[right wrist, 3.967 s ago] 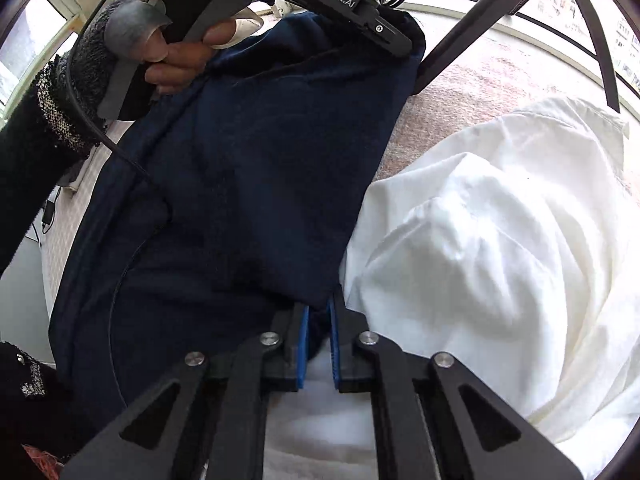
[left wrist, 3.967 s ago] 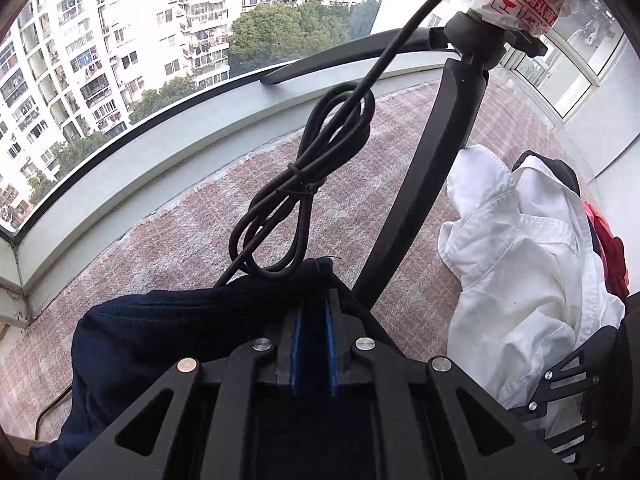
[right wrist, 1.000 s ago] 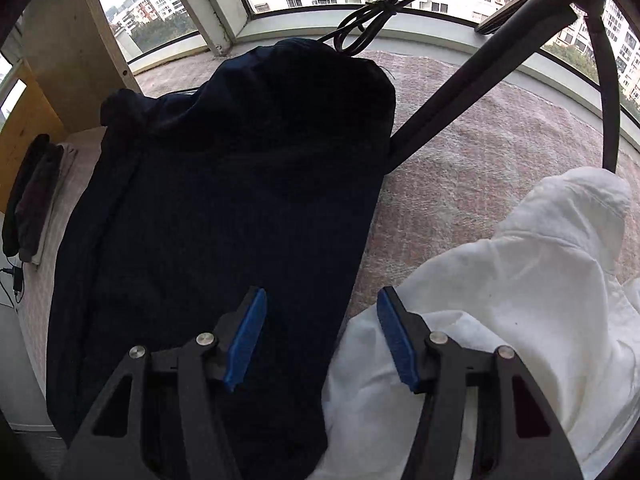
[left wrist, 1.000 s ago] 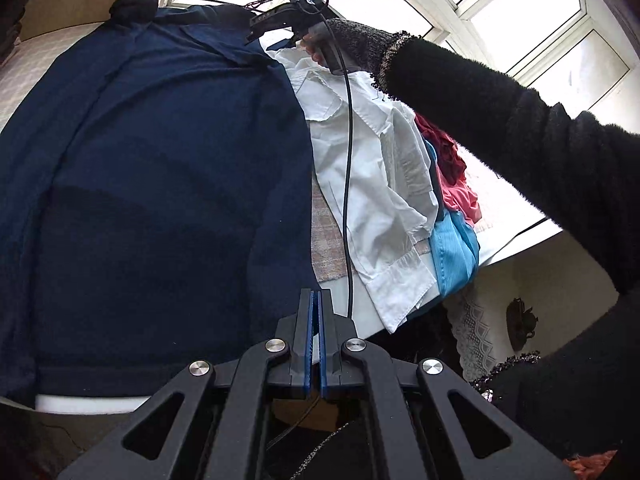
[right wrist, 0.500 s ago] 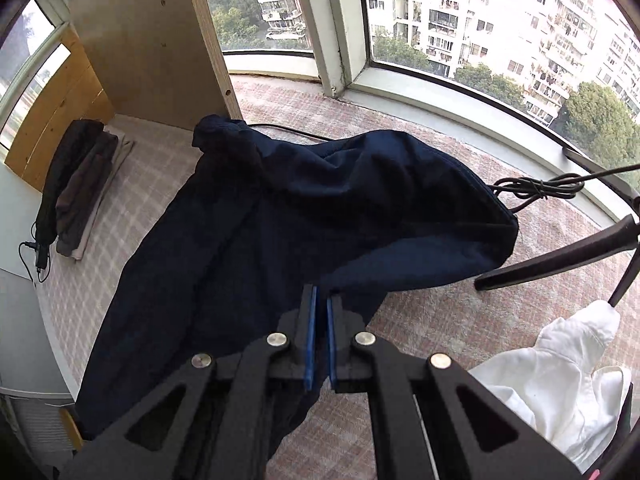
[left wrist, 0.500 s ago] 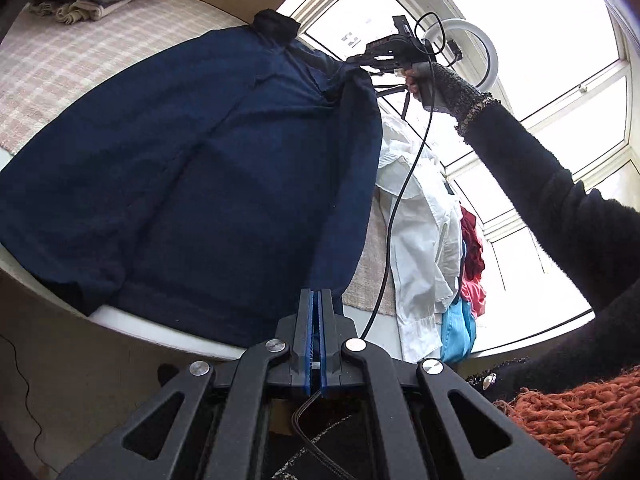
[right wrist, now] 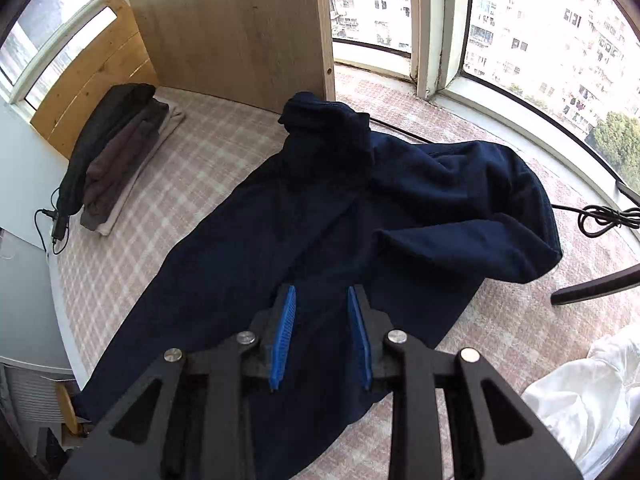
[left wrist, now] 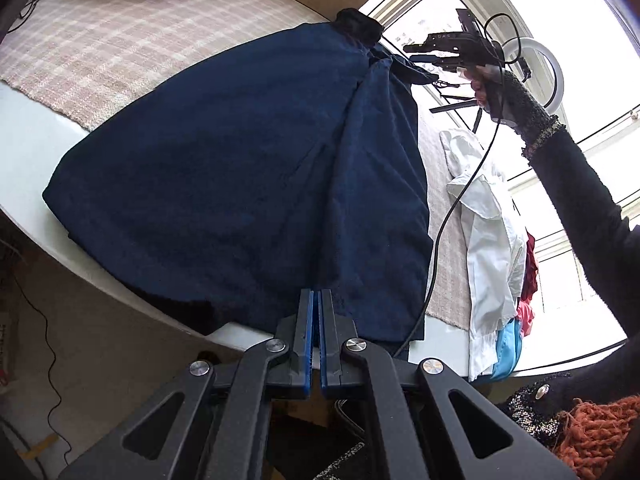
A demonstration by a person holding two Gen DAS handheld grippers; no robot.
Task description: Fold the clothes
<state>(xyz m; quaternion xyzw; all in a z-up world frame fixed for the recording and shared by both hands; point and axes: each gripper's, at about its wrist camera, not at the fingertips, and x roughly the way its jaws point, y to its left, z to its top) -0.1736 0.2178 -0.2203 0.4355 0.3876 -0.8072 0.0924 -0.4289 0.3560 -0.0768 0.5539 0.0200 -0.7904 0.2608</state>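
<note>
A navy garment (left wrist: 240,168) lies spread across the checked cloth, its hem hanging over the table's near edge. My left gripper (left wrist: 315,296) is shut at that hem, with dark fabric running into the tips. The right gripper (right wrist: 321,292) is open and hovers over the navy garment (right wrist: 248,264) with nothing between its blue pads (right wrist: 283,336). Beyond it, a folded-over flap (right wrist: 472,216) of the garment lies bunched on the far right side. In the left wrist view, a hand holds the right gripper (left wrist: 434,46) at the garment's far corner.
A heap of white shirt (left wrist: 488,240) with red and blue clothes (left wrist: 508,344) lies to the right. Folded dark clothes (right wrist: 116,148) are stacked at the left by a wooden panel (right wrist: 240,28). A black tripod leg (right wrist: 596,284) and coiled cable (right wrist: 608,218) lie near the window.
The right gripper was shut on the garment's edge half a second ago and now stands open, with the flap dropped. The left gripper stayed shut and sits lower at the hem.
</note>
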